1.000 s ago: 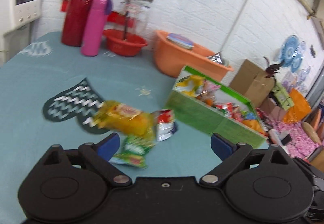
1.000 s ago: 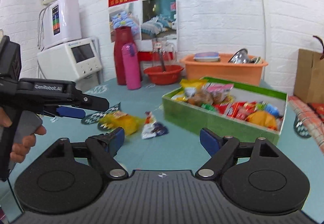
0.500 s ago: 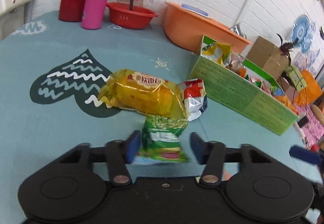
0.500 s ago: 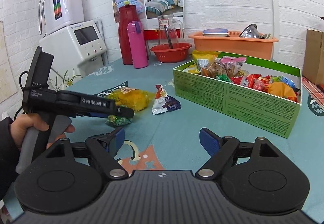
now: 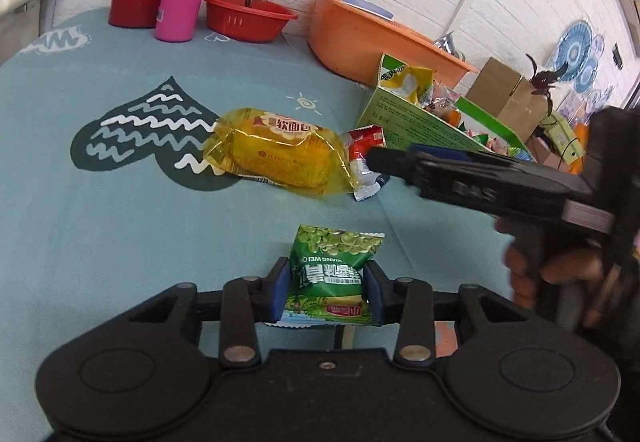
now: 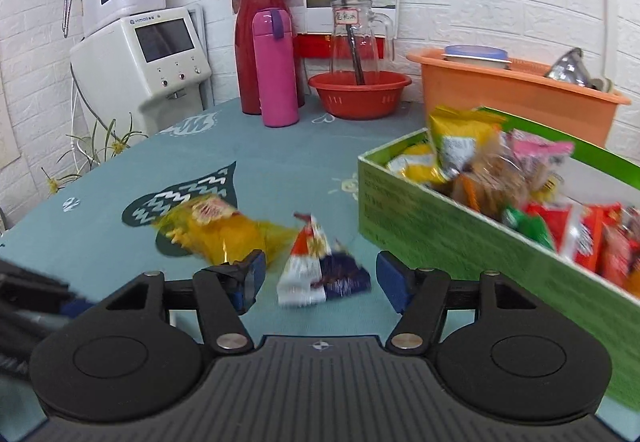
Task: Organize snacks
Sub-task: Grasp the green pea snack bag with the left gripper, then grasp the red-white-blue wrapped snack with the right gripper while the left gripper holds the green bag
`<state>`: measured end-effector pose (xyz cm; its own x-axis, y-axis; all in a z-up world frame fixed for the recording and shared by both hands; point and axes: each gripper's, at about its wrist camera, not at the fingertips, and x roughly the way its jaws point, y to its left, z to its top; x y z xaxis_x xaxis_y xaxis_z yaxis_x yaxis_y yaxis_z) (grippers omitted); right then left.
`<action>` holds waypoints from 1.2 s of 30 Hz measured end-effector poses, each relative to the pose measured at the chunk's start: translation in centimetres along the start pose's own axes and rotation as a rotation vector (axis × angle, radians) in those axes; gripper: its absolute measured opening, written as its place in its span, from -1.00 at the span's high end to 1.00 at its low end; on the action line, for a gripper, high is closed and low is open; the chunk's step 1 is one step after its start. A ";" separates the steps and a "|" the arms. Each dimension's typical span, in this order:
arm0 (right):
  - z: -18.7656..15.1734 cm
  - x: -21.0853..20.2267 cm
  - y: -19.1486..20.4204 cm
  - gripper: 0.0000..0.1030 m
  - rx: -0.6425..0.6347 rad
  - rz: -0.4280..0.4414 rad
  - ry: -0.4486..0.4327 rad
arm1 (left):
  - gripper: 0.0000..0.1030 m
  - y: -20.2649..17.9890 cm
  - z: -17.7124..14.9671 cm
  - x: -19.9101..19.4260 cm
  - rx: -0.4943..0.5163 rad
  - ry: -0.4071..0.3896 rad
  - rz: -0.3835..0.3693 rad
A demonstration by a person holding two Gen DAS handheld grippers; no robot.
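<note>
My left gripper (image 5: 326, 288) is shut on a green snack packet (image 5: 334, 276), held just above the teal tablecloth. A yellow bread packet (image 5: 276, 154) and a red-white-blue packet (image 5: 364, 162) lie beyond it. My right gripper (image 6: 320, 278) is open, its fingers on either side of the red-white-blue packet (image 6: 320, 270), with the yellow packet (image 6: 224, 230) to its left. The right gripper also shows in the left wrist view (image 5: 400, 162), reaching in from the right. The green snack box (image 6: 460, 238), filled with several packets, stands at the right.
At the table's back stand a red flask (image 6: 260, 42), a pink bottle (image 6: 276, 70), a red bowl (image 6: 360, 92) with a glass jug, and an orange basin (image 6: 516, 98). A white water dispenser (image 6: 148, 58) is at the left. Cardboard boxes (image 5: 508, 94) sit beyond the table.
My left gripper has closed on the green packet and lifted it towards me. My right gripper has moved forward and down, so the red-white-blue packet now lies between its open fingers.
</note>
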<state>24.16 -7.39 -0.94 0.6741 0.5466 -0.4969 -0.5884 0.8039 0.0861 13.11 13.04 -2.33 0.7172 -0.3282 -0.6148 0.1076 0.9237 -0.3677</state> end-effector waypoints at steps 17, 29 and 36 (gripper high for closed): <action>-3.1 -5.8 1.0 -0.17 0.020 -0.014 0.057 | -0.69 -2.2 -0.8 0.5 0.092 -0.004 0.049; -5.5 -5.6 2.6 -0.51 -0.048 -0.042 0.099 | -0.49 -3.1 -1.0 1.0 0.120 -0.024 0.124; -5.5 -8.0 2.2 -0.15 -0.008 -0.033 0.047 | -0.42 -4.5 -0.8 -0.1 0.081 -0.018 0.051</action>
<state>15.00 -11.28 -1.46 0.6717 0.5078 -0.5395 -0.5696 0.8196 0.0622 11.95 8.74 -1.19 0.7355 -0.2773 -0.6182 0.1252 0.9523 -0.2783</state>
